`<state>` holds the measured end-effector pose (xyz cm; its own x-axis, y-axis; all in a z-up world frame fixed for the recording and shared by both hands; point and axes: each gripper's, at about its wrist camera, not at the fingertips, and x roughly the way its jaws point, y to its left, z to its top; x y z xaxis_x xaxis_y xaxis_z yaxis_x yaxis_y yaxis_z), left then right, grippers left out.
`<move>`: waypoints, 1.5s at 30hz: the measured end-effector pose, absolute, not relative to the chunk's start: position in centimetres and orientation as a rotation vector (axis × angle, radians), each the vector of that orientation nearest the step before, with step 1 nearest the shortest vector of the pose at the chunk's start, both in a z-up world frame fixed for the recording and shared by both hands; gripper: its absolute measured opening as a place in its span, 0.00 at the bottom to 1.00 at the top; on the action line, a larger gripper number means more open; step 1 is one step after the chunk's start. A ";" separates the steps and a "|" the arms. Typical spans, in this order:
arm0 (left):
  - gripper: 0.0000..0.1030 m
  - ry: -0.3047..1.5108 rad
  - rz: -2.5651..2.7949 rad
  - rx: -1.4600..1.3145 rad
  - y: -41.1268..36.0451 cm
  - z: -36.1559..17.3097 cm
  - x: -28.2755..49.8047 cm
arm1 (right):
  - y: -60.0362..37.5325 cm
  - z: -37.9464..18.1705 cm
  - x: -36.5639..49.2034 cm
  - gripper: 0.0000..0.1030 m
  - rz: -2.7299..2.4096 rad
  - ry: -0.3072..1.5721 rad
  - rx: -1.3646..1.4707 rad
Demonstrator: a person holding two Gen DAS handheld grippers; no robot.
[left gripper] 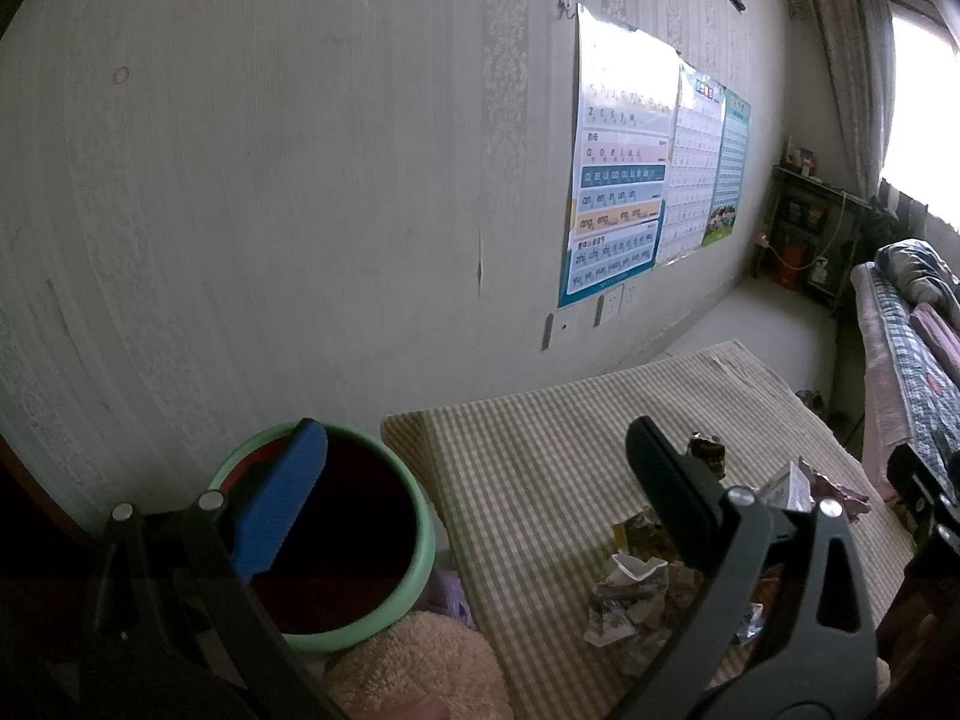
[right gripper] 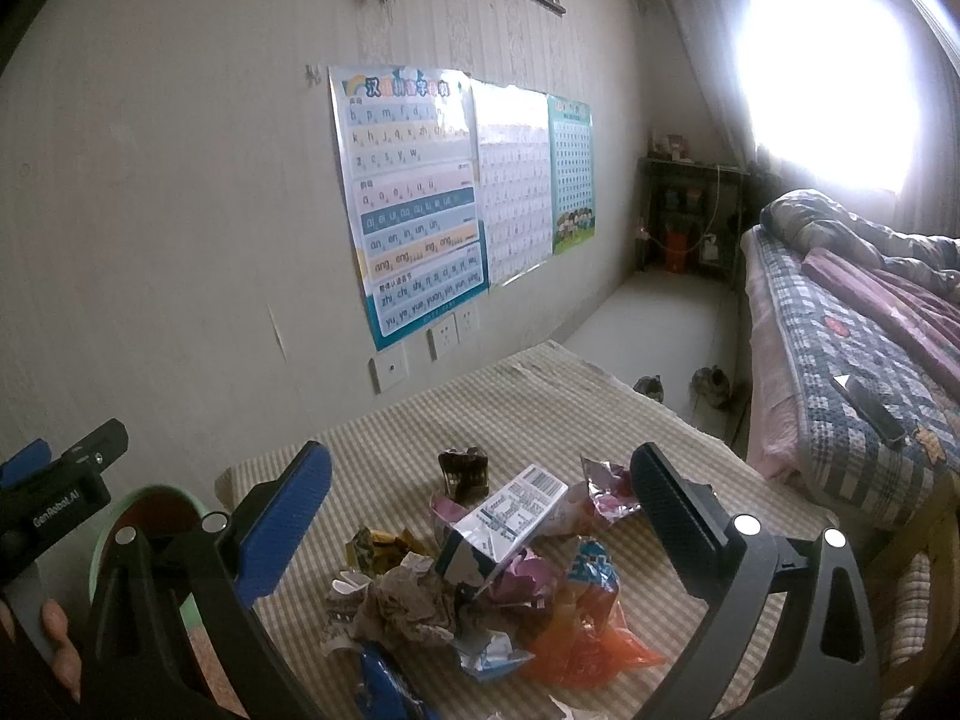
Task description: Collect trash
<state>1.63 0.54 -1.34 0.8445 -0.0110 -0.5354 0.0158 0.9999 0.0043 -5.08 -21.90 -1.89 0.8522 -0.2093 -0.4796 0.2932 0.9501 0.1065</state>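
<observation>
- Trash pile (right gripper: 480,576): loose wrappers and crumpled paper heaped on the near part of a striped cloth table (right gripper: 540,414). The heap has no single long axis; it spreads from near left to far right.
- White carton (right gripper: 510,510): flattened, barcode face up, lying on top of the pile. Its long axis runs from near left to far right, the barcode end pointing far right.
- Orange bag (right gripper: 576,642): one, glossy and translucent, at the near right of the pile, with a blue-printed wrapper (right gripper: 594,570) touching its far side.
- Dark wrapper (right gripper: 462,471): one, crumpled and upright, just beyond the pile on the far side, slightly apart from the rest.
- Crumpled brown paper (right gripper: 408,606): one wad at the pile's near left; a small yellow wrapper (right gripper: 384,549) lies just beyond it.
- Green bin (left gripper: 360,540): one round, mint-rimmed bin with a dark interior, standing beside the table's left edge, near the wall.
- Left gripper (left gripper: 474,498): jaws wide apart, holding nothing; its left finger hangs over the bin's mouth, its right finger over the table's edge of the pile.
- Right gripper (right gripper: 480,510): jaws wide apart, empty, its two fingers flanking the pile in view, above the table.
- Wall charts (right gripper: 420,204): three, side by side on the far wall.
- Bed (right gripper: 852,360): one, with a checked quilt, at far right.
</observation>
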 end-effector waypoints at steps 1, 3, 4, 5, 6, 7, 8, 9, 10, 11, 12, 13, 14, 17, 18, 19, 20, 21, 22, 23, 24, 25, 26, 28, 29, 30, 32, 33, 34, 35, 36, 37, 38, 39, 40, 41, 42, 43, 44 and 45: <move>0.95 0.566 -0.015 0.009 0.5 -1.3 1.6 | -21.9 -2.0 -5.1 0.93 -0.265 0.485 0.179; 0.95 0.577 -0.028 0.006 0.5 -1.4 1.8 | -21.9 -2.2 -5.2 0.93 -0.266 0.486 0.179; 0.95 0.586 -0.041 0.000 0.5 -1.4 1.9 | -21.9 -2.1 -5.1 0.93 -0.266 0.486 0.179; 0.95 0.596 -0.056 -0.007 0.6 -1.5 2.0 | -21.9 -2.2 -5.1 0.93 -0.266 0.489 0.180; 0.95 0.596 -0.062 -0.008 0.6 -1.7 1.9 | -22.0 -2.3 -5.1 0.93 -0.265 0.494 0.182; 0.95 0.593 -0.062 -0.005 0.6 -1.8 1.8 | -22.1 -2.3 -5.0 0.93 -0.263 0.500 0.183; 0.95 0.588 -0.057 0.005 0.6 -1.9 1.8 | -22.2 -2.3 -5.0 0.93 -0.264 0.502 0.180; 0.95 0.585 -0.051 0.026 0.4 -2.2 1.7 | -22.4 -2.4 -5.2 0.93 -0.271 0.499 0.172; 0.95 0.590 -0.054 0.044 0.2 -2.6 1.8 | -22.7 -2.2 -5.0 0.93 -0.279 0.503 0.164; 0.95 0.601 -0.060 0.060 0.0 -3.0 2.0 | -23.1 -2.4 -5.2 0.93 -0.288 0.506 0.157; 0.95 0.627 -0.076 0.070 -0.3 -3.6 2.1 | -23.7 -2.6 -5.3 0.93 -0.299 0.516 0.152; 0.95 0.657 -0.102 0.066 -0.5 -4.3 2.4 | -24.3 -2.8 -5.3 0.93 -0.308 0.530 0.150; 0.95 0.689 -0.136 0.056 -0.8 -5.1 2.5 | -25.0 -3.2 -5.4 0.93 -0.319 0.548 0.150; 0.92 0.798 -0.245 0.048 -2.2 -7.6 2.8 | -26.7 -4.7 -6.5 0.93 -0.345 0.601 0.155; 0.88 0.847 -0.294 0.049 -3.1 -8.5 2.6 | -27.3 -5.6 -7.1 0.93 -0.351 0.628 0.154; 0.84 0.876 -0.318 0.051 -3.6 -9.1 2.5 | -27.6 -6.1 -7.5 0.93 -0.354 0.651 0.153; 0.82 0.921 -0.354 0.057 -4.4 -9.9 2.2 | -27.9 -6.7 -7.8 0.93 -0.355 0.676 0.153; 0.78 0.945 -0.376 0.061 -4.9 -10.4 1.9 | -28.4 -7.6 -8.5 0.93 -0.350 0.710 0.158; 0.73 0.983 -0.413 0.065 -5.5 -11.2 1.6 | -28.7 -8.1 -8.9 0.93 -0.345 0.738 0.168; 0.69 1.019 -0.446 0.069 -6.2 -12.0 1.3 | -28.8 -8.6 -9.3 0.93 -0.339 0.761 0.180; 0.62 1.065 -0.476 0.076 -7.0 -13.2 1.0 | -29.1 -9.2 -9.8 0.93 -0.329 0.786 0.198; 0.55 1.096 -0.490 0.086 -7.5 -14.2 0.7 | -29.2 -9.5 -10.0 0.93 -0.320 0.807 0.213; 0.51 1.124 -0.496 0.098 -8.0 -14.9 0.6 | -29.2 -9.9 -10.2 0.93 -0.308 0.829 0.228; 0.34 1.185 -0.519 0.108 -8.7 -16.6 0.7 | -29.0 -10.8 -10.9 0.93 -0.261 0.883 0.262; 0.31 1.199 -0.524 0.103 -8.8 -17.2 0.7 | -28.6 -11.3 -11.3 0.93 -0.233 0.912 0.279; 0.24 1.208 -0.527 0.088 -8.8 -17.5 0.8 | -28.3 -11.7 -11.6 0.93 -0.210 0.941 0.295; 0.08 1.205 -0.524 0.085 -8.8 -17.6 1.1 | -28.1 -12.5 -11.9 0.93 -0.181 0.991 0.324; 0.01 1.200 -0.523 0.087 -8.9 -17.6 1.2 | -28.1 -13.2 -12.0 0.93 -0.166 1.028 0.350; 0.00 1.195 -0.521 0.086 -8.8 -17.7 1.3 | -28.1 -13.5 -12.1 0.90 -0.156 1.053 0.375; 0.00 1.187 -0.517 0.080 -8.7 -17.6 1.3 | -28.1 -14.0 -12.1 0.87 -0.145 1.075 0.402; 0.00 1.184 -0.519 0.075 -8.3 -17.2 1.5 | -28.2 -14.4 -11.9 0.85 -0.136 1.092 0.425; 0.00 1.174 -0.523 0.073 -8.1 -16.7 1.5 | -28.2 -14.9 -11.8 0.83 -0.131 1.113 0.446; 0.00 1.162 -0.525 0.077 -8.0 -16.3 1.4 | -28.2 -15.3 -11.6 0.81 -0.128 1.128 0.455; 0.00 1.137 -0.531 0.085 -8.0 -15.7 1.3 | -28.2 -15.5 -11.6 0.78 -0.122 1.142 0.463; 0.00 1.124 -0.536 0.088 -7.9 -15.5 1.2 | -28.0 -16.0 -11.5 0.77 -0.107 1.160 0.470; 0.00 1.110 -0.540 0.092 -8.0 -15.1 1.1 | -27.8 -16.4 -11.3 0.73 -0.095 1.179 0.475; 0.00 1.096 -0.545 0.094 -8.1 -14.7 1.1 | -27.6 -17.0 -11.1 0.65 -0.081 1.203 0.482; 0.00 1.085 -0.549 0.096 -8.4 -14.5 1.0 | -27.6 -17.4 -11.0 0.53 -0.077 1.215 0.487; 0.00 1.074 -0.554 0.098 -8.4 -14.3 0.9 | -27.6 -17.8 -11.0 0.44 -0.082 1.227 0.494; 0.00 1.050 -0.558 0.110 -8.5 -13.8 0.7 | -27.7 -18.0 -11.0 0.29 -0.083 1.224 0.506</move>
<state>0.72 -8.52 -13.79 0.3733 -0.3837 -0.8447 0.4859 0.8565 -0.1743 -10.97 -27.68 -18.04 0.3516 0.2060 -0.9132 0.3275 0.8868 0.3261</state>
